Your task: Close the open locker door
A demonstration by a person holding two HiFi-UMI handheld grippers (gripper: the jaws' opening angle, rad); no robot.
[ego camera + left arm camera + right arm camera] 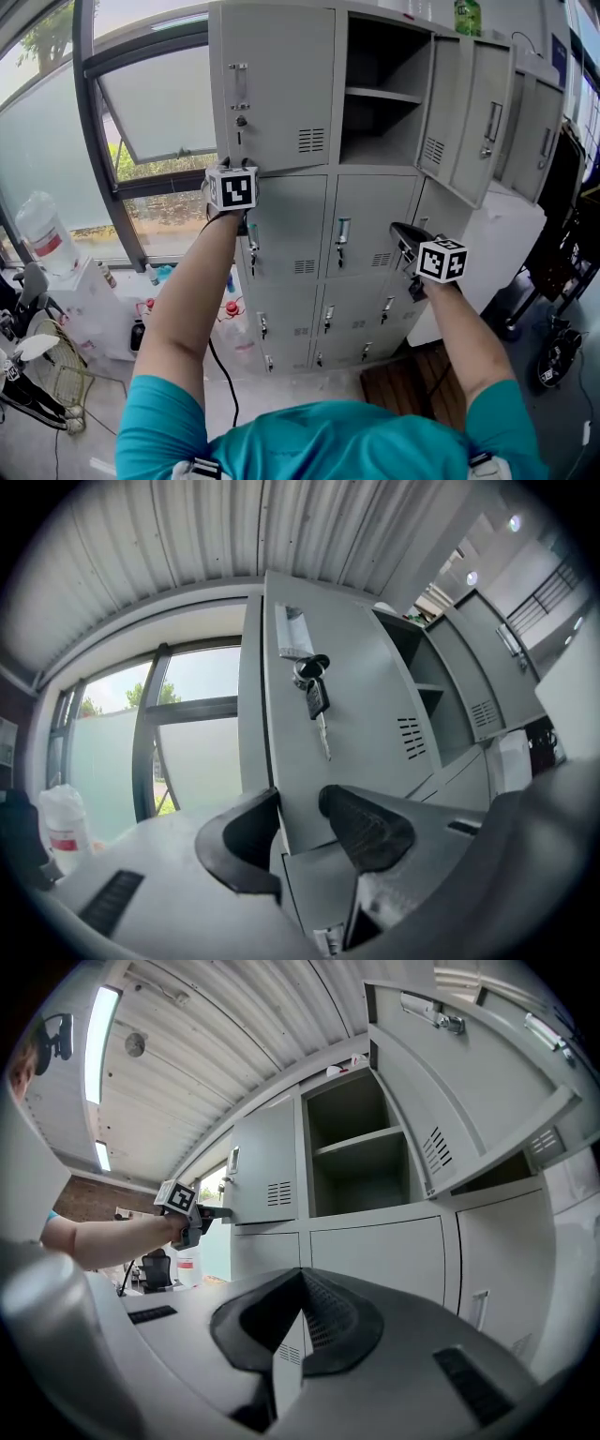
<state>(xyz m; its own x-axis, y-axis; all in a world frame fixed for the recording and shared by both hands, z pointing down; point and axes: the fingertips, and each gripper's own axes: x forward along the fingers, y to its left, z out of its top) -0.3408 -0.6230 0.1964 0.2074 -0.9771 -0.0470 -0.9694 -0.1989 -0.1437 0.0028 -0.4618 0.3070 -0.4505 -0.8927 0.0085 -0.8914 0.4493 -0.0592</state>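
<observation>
Locker rm: grey steel lockers (pixel 281 94)

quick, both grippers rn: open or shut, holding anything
left gripper: open, with the lower corner of the top-left locker door between its jaws, not clamped
right gripper: shut, holding nothing

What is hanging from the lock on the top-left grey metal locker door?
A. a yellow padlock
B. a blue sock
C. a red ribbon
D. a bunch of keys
D: in the left gripper view a bunch of keys with a dark fob dangles from the lock of the top-left grey metal locker door.
</observation>
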